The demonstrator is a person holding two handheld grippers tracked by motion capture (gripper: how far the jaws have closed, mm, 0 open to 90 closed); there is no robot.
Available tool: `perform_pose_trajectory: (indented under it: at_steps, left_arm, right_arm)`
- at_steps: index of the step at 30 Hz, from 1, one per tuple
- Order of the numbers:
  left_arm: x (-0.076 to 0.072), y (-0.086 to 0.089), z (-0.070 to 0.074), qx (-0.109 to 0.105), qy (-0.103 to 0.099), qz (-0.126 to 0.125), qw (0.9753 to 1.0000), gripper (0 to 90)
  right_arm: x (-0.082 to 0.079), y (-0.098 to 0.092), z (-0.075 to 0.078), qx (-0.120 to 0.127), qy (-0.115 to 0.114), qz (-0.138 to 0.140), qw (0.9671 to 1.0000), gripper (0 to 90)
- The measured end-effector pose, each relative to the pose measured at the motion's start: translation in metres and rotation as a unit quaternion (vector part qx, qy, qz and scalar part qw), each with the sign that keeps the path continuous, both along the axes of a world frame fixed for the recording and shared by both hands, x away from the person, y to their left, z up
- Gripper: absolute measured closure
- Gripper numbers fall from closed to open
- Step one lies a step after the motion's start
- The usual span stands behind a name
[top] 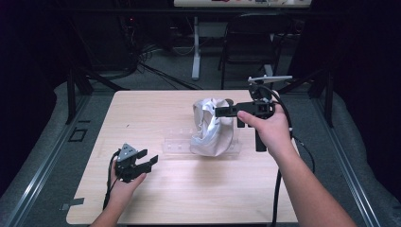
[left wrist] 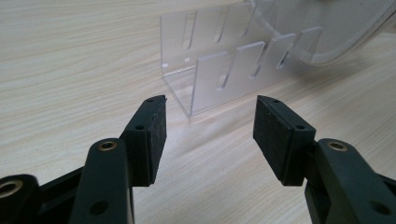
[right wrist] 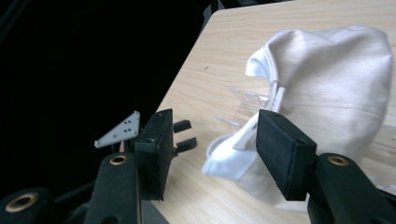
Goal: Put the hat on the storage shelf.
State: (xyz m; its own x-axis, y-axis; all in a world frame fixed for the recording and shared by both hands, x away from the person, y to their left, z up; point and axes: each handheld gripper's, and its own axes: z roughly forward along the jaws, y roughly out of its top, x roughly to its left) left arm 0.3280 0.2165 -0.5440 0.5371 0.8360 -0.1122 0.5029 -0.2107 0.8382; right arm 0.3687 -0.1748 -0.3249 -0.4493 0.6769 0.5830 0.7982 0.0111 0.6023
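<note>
Left gripper [top: 150,161]: jaws spread wide and holding nothing; it sits low over the near-left part of the table [top: 142,109], aimed toward the rack. In the left gripper view the bare pads [left wrist: 156,135] frame the rack's near end without touching it.

Clear rack [top: 182,142]: a see-through slotted stand lying across the middle of the table. Its left half is bare, with empty slots plain to see in the left gripper view [left wrist: 219,70]. Its right half is under the cloth.

White cloth [top: 210,127]: a crumpled white fabric piece, looking like a cap or small bag with a stitched rim, draped over the right end of the rack and resting partly on the tabletop. In the right gripper view [right wrist: 327,88] the rack's clear prongs poke out from beneath its folded edge.

Right gripper [top: 218,111]: raised above the table at the cloth's upper right side, jaws parted and empty, pointing left at the fabric. From the high view I cannot tell whether a jaw tip brushes the cloth; the right gripper view suggests a gap.

Progress: the cloth appears already set on the rack, and neither tool grips it. My reading is that either the placing is done or a tidying grasp is about to begin.

Left to do: possibly straightening the fabric on the slots.
</note>
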Motion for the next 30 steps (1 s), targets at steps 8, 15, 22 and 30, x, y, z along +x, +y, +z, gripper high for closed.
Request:
perform_pose_trajectory:
  at_steps: [8,15,22,30]
  left_arm:
    - [0.001,0.003,0.001,-0.005,-0.002,0.007,1.0,44.8]
    - [0.001,0.004,0.001,-0.004,-0.001,0.007,1.0,44.8]
    - [0.0,0.004,0.0,-0.005,-0.001,0.009,0.9999,44.8]
    - [0.0,0.003,0.001,-0.002,-0.001,0.007,1.0,44.8]
  right_arm:
    - [-0.022,-0.014,-0.018,0.023,-0.022,0.002,0.9995,45.8]
    - [-0.036,-0.018,-0.039,0.019,-0.025,0.0,0.9995,45.7]
    - [-0.052,-0.022,-0.057,0.033,-0.028,-0.002,0.9991,45.0]
    - [-0.071,-0.028,-0.075,0.058,-0.034,-0.009,0.9977,44.1]
